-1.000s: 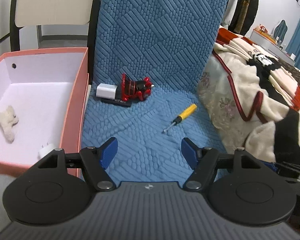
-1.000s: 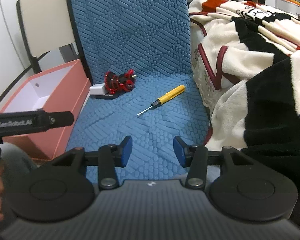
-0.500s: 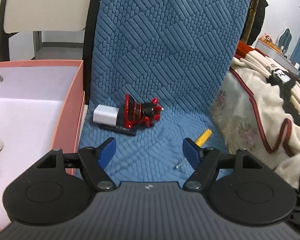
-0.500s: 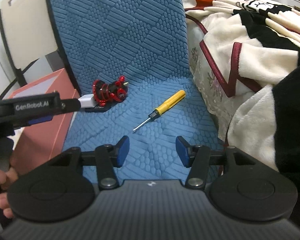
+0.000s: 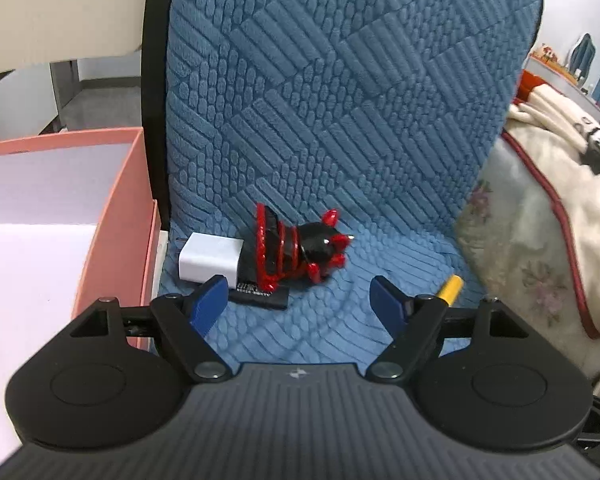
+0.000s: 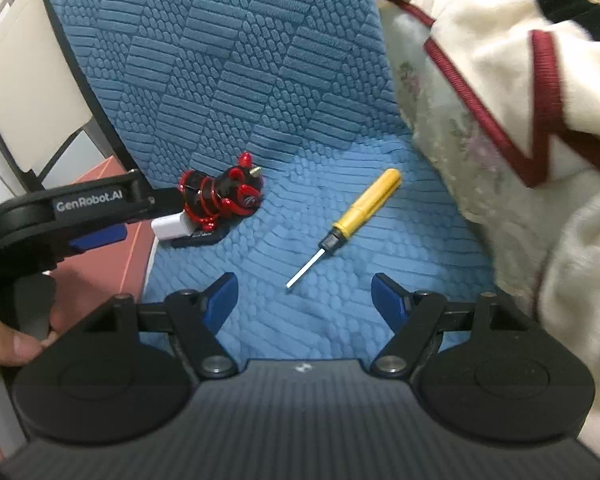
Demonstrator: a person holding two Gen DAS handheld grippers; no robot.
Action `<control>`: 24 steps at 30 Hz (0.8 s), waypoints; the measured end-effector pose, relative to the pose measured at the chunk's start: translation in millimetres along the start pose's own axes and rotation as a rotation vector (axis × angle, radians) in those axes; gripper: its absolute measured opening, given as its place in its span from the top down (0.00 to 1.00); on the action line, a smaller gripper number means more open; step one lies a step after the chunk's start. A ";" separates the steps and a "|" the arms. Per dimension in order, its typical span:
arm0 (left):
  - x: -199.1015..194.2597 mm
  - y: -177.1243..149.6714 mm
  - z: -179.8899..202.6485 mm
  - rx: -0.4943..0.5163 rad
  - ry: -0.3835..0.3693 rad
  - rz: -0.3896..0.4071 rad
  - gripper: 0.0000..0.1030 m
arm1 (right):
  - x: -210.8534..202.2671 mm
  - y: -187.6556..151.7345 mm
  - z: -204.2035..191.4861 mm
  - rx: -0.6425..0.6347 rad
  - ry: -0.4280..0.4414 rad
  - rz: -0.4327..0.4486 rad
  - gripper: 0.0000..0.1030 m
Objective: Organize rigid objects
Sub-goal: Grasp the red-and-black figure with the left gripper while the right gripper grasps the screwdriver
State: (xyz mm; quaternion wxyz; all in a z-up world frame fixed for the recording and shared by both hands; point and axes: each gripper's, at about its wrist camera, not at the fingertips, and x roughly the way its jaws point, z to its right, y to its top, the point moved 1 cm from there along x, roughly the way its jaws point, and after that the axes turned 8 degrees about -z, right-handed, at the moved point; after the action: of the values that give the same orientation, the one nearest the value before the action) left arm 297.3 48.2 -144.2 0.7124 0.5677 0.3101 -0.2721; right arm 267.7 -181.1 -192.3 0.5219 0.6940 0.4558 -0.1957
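Beside the pink box, both the left gripper and right gripper are hovering spread and empty, probably lining up on the toy and screwdriver.

Seat cushion: toy near back left, lying on a flat slab; charger touching the toy's left. Screwdriver right of the toy, well apart. Box beside the left edge; blanket along the right edge.
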 end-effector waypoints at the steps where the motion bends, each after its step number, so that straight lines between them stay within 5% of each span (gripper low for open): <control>1: 5.4 2.7 -1.9 -0.006 -0.001 -0.013 0.21 | 5.7 2.3 -0.1 0.000 -0.003 -0.002 0.27; 9: 53.5 28.4 -5.6 0.010 0.062 -0.058 0.20 | 58.6 22.5 11.7 0.078 -0.043 -0.067 0.29; 21: 100.3 44.9 0.6 0.044 0.093 -0.086 0.06 | 90.8 38.2 6.5 0.045 -0.155 -0.078 0.47; 24: 103.7 46.1 2.0 0.042 0.096 -0.092 0.06 | 90.9 38.1 3.9 0.008 -0.205 -0.081 0.64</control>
State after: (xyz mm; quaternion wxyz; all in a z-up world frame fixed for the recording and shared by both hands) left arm 400.1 52.1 -192.2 0.6714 0.5801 0.3640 -0.2833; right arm 346.5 -147.1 -240.9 0.5547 0.6533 0.4270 -0.2884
